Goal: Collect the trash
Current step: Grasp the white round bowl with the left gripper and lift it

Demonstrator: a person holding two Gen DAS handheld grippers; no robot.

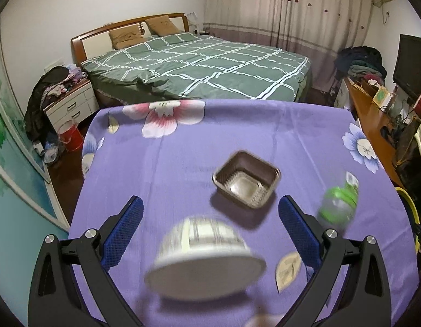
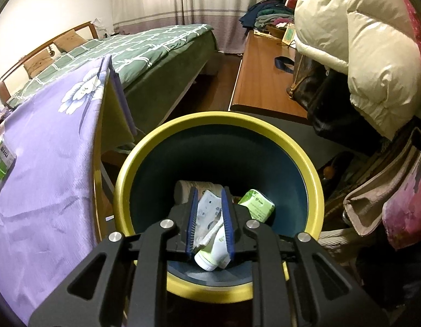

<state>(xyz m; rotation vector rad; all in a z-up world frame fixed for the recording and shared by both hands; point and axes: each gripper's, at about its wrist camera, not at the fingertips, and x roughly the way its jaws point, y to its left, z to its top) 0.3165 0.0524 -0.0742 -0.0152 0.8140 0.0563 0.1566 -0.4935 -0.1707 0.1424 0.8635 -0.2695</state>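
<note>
Trash is split between my two hands. My right gripper (image 2: 209, 219) has its jaws nearly closed on a squeezed white tube (image 2: 210, 234) with a green band and a white cap at the near end; the blue pads press its flattened body from both sides. It hangs over the yellow-rimmed bin (image 2: 134, 158), where a green carton (image 2: 256, 205) and a pale cup (image 2: 188, 188) already lie just beyond the jaws. I judge the tube light, soft and a bit slick, so a mid-body pinch suits it; the cap end is stiffer and would slip.

My left gripper (image 1: 210, 215) has its jaws spread wide and holds nothing. Between them, close under me on the purple-clothed surface (image 1: 156, 163), lies a tipped paper cup (image 1: 205, 256), blurred. I judge it light and easily crushed, best taken across its side wall near the rim. Just ahead of the jaws sits a square foil tray (image 1: 247, 178), thin and bendable, to be taken by one wall. Right of the jaws lies a clear bottle (image 1: 338, 204) with a green band, light and likely to roll.
</note>
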